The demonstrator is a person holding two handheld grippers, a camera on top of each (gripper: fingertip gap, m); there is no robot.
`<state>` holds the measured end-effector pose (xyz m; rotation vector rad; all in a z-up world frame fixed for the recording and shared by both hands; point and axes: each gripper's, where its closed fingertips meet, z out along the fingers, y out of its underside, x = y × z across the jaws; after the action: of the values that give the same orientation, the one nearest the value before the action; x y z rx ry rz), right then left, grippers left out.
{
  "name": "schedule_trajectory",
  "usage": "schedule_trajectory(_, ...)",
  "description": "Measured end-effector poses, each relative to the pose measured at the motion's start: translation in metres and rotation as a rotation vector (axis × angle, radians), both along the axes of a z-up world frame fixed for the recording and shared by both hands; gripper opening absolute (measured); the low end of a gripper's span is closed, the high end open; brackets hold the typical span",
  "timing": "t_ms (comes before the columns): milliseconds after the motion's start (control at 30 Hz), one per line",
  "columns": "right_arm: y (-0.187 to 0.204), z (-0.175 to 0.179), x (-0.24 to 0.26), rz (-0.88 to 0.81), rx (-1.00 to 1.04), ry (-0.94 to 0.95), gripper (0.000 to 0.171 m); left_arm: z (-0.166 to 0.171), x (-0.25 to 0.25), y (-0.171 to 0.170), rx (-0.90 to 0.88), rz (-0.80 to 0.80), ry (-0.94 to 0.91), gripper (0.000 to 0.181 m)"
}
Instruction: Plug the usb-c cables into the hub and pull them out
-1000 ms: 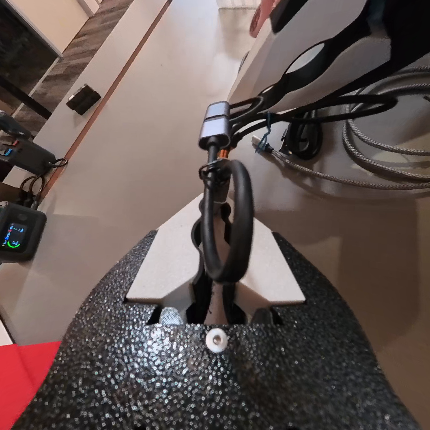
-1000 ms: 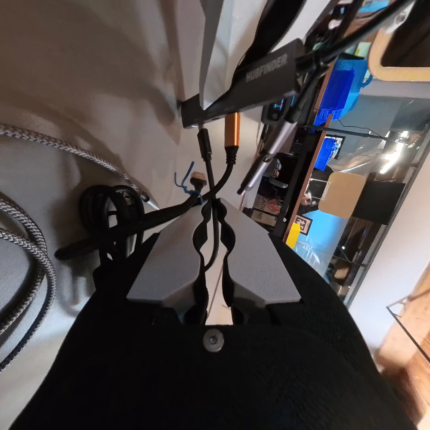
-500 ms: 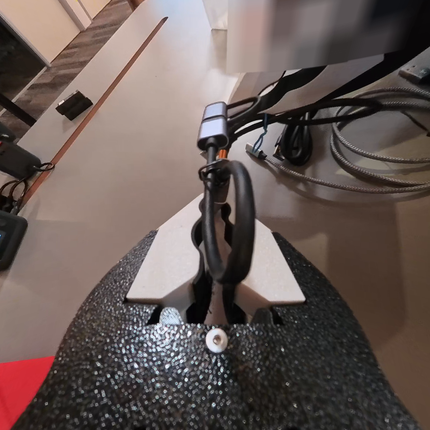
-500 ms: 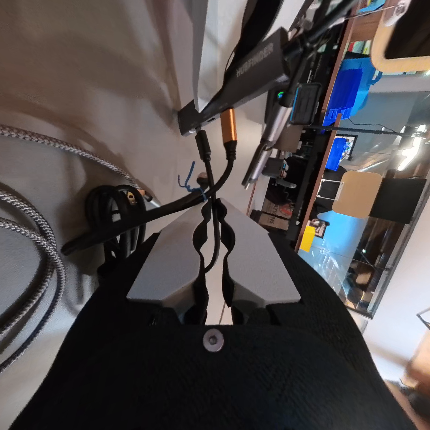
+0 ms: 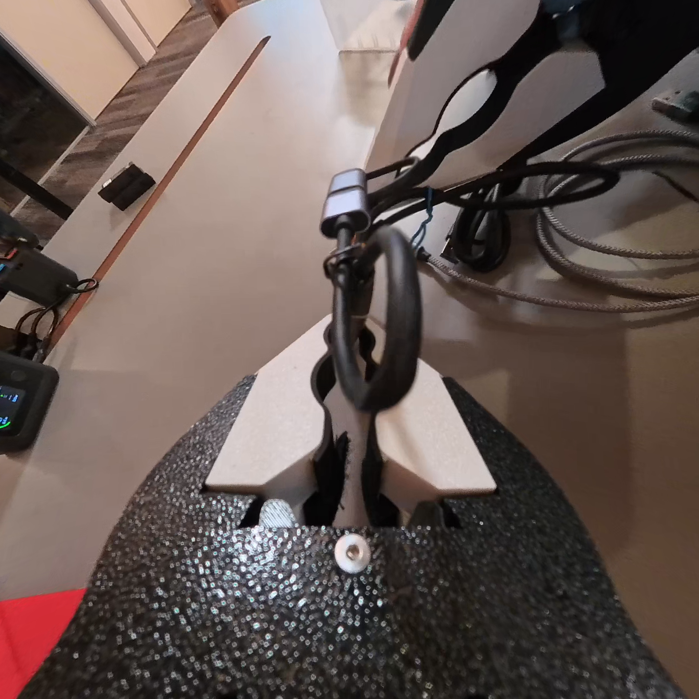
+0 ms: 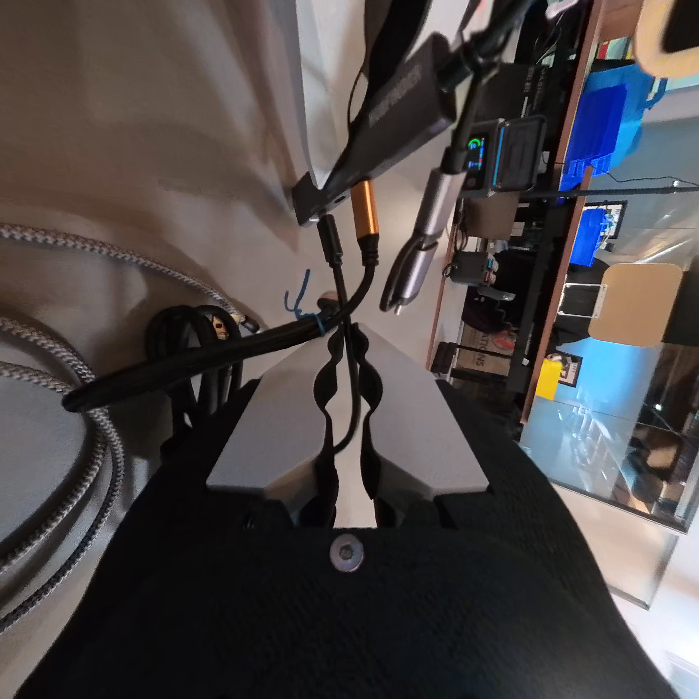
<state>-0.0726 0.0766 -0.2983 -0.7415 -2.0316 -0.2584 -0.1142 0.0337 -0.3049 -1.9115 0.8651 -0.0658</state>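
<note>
Left hand-held gripper (image 5: pixel 350 333) is clamped on the hub's own looped black cable (image 5: pixel 378 325), holding the grey hub (image 5: pixel 346 202) up above the table (image 5: pixel 189 264). Right hand-held gripper (image 6: pixel 347 333) is pinched on a thin black usb-c cable (image 6: pixel 350 374) whose plug (image 6: pixel 330 240) sits at the hub's (image 6: pixel 393 125) end port, seating depth unclear. An orange-shelled plug (image 6: pixel 364 212) is in the next port. 2 silver connectors (image 6: pixel 420 242) hang beside it. Braided grey cable coils (image 6: pixel 75 378) and a black bundle (image 6: pixel 196 340) lie on the table.
</note>
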Motion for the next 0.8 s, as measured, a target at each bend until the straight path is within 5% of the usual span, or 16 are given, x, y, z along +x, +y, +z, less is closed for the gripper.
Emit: schedule_trajectory(800,-0.008,0.002,-0.016,0.045,-0.160,0.153,0.001,-0.001,-0.009,0.003,0.000,-0.028,-0.050,0.008)
